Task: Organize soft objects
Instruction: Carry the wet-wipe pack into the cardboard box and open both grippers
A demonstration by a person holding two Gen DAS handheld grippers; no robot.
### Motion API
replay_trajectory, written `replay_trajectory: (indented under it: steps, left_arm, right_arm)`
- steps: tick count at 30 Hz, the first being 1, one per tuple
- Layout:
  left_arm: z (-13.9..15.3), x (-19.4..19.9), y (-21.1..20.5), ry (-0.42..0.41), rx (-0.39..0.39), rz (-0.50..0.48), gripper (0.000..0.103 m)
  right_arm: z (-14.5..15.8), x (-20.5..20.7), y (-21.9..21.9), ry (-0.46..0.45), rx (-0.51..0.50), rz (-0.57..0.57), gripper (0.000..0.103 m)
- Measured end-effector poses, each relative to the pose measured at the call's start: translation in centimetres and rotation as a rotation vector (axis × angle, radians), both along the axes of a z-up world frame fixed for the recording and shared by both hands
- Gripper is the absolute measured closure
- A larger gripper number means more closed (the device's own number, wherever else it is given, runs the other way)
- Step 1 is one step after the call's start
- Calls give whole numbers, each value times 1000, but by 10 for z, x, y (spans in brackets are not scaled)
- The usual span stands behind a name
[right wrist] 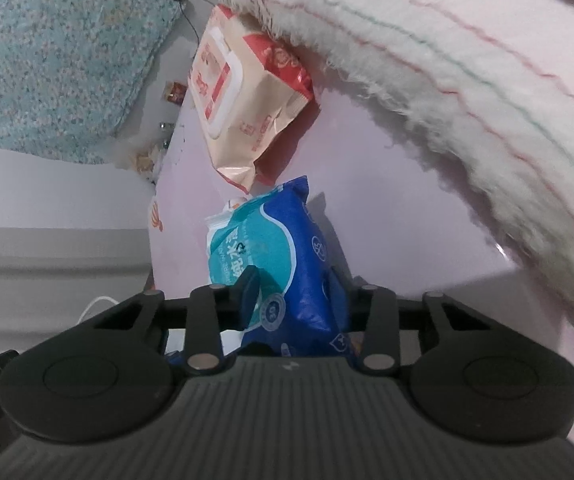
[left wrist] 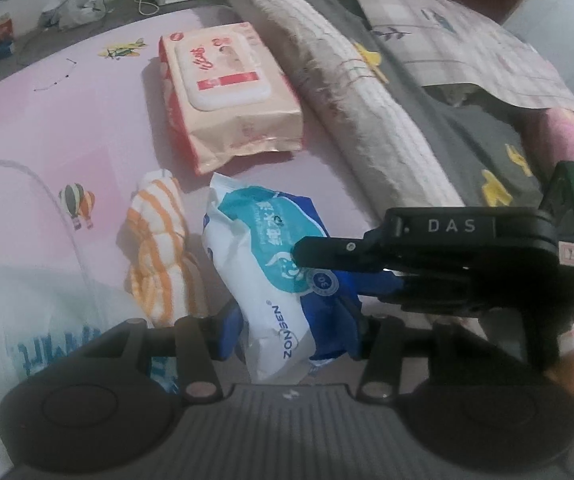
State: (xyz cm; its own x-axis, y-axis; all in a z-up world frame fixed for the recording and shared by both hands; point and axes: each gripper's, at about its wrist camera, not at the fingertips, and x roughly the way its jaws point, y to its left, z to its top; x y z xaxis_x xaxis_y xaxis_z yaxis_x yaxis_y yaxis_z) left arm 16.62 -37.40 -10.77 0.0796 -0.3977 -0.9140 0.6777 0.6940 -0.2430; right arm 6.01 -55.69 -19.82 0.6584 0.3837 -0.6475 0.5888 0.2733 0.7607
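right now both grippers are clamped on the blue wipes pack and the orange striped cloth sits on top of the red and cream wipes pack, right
Not quite. Both the left gripper and the right gripper do clamp the blue wipes pack, but the orange striped cloth lies on the pink sheet beside the blue pack, apart from the red and cream wipes pack. The left wrist view shows it.

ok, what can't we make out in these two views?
- Left wrist view: near end of the blue wipes pack, hidden behind the left hand-held gripper.
- Right wrist view: the pack's near end, behind the right hand-held gripper.
- Both: small print on the pink wipes pack, blurred.
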Motion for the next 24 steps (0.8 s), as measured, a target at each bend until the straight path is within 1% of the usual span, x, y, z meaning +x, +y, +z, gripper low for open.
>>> replay_trajectory:
  steps: [3, 7, 10, 13, 18, 21, 24]
  left_arm:
    - [13, -11, 7, -16, -19, -22, 53]
    - [32, -18, 22, -13, -57, -24, 53]
    - [52, -20, 42, -28, -89, -16, 53]
    - [76, -18, 71, -42, -120, 12, 53]
    - [113, -6, 136, -82, -145, 90, 53]
    - [132, 3, 182, -117, -143, 150, 53]
    - [144, 14, 229, -142, -134, 219, 53]
  right_arm:
    - [9, -13, 4, 0, -15, -12, 67]
    - [31, -32, 12, -13, -16, -39, 67]
    - [53, -41, 22, -34, -24, -41, 67]
    - [76, -43, 39, -62, -26, -35, 67]
    - [117, -23, 82, -119, -35, 17, 67]
    - [139, -2, 120, -160, -29, 66, 67]
    - [154, 22, 160, -194, -14, 121, 67]
